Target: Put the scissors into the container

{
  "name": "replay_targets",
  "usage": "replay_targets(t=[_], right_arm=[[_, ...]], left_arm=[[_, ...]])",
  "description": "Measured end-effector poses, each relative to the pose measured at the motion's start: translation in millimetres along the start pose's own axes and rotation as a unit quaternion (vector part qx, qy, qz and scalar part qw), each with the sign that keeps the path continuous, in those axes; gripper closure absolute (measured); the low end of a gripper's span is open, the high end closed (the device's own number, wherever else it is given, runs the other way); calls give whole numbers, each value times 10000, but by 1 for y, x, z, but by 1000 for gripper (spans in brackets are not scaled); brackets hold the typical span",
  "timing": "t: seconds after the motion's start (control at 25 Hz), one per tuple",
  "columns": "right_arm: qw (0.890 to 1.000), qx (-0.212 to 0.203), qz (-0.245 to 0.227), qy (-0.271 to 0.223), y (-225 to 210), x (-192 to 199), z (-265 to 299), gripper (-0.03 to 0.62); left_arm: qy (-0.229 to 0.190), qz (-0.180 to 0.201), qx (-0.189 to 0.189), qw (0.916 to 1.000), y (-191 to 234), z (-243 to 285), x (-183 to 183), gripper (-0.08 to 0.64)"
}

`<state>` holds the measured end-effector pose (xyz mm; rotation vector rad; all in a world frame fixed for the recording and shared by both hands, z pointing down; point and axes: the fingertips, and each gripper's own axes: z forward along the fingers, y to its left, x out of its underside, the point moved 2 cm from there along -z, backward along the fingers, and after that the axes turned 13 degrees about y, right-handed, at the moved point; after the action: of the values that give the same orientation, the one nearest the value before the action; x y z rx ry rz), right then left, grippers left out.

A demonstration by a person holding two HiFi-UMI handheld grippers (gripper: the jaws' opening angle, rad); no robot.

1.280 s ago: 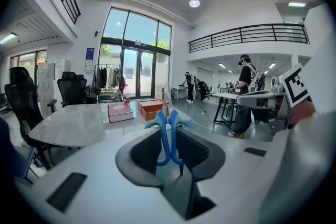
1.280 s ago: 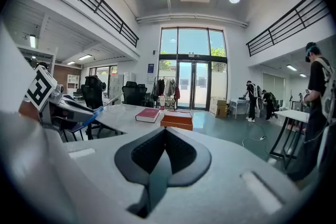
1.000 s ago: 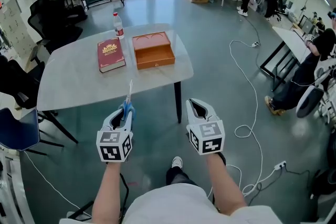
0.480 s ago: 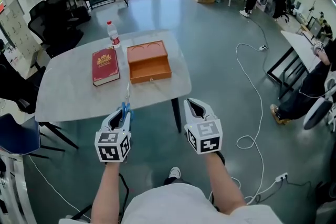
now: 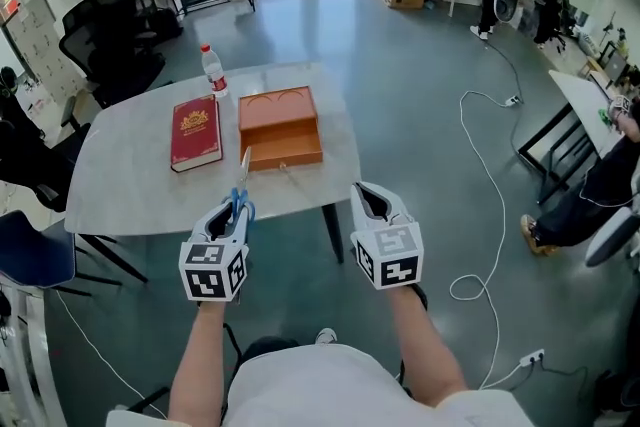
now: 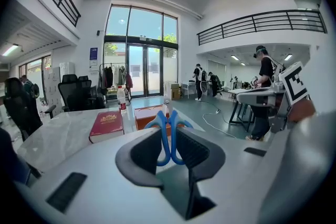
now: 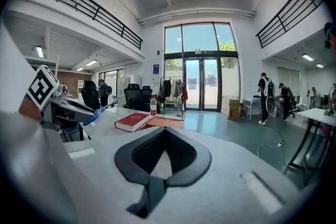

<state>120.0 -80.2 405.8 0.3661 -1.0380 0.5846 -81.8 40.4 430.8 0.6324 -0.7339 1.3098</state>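
We carry the blue-handled steel scissors (image 5: 243,187) clamped in our left gripper's (image 5: 237,215) fingers, left of centre, short of the open orange wooden container (image 5: 279,120). Right gripper's (image 5: 375,205) fingers together, empty. Placing remains.

- Left gripper view: the blue-handled scissors (image 6: 169,136) hide most of their blades and part of the orange rectangular container (image 6: 143,117).
- Left of that container, the dark red hardcover book (image 5: 196,131): print too small to read.
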Motion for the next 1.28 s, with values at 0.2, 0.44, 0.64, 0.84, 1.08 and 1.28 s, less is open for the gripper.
replay_targets(t=[0.2, 0.44, 0.64, 0.84, 1.08, 1.28], right_arm=[[10000, -6, -40, -16, -15, -7, 12, 588], [9999, 20, -101, 23, -28, -15, 31, 588], [9999, 71, -118, 98, -32, -24, 61, 588], [9996, 167, -105, 197, -37, -41, 96, 588], [9989, 354, -52, 314, -39, -64, 139, 588], [9977, 555, 1, 379, -42, -78, 170, 588]], left_arm=[[-11, 23, -28, 10000, -2, 16, -12, 476], [-8, 22, 19, 10000, 2, 40, -25, 476], [27, 41, 103, 9999, 19, 67, -35, 476], [123, 88, 245, 9996, 42, 97, -53, 476], [233, 252, 496, 9982, 70, 136, -76, 476], [322, 504, 757, 9953, 86, 168, -92, 476]])
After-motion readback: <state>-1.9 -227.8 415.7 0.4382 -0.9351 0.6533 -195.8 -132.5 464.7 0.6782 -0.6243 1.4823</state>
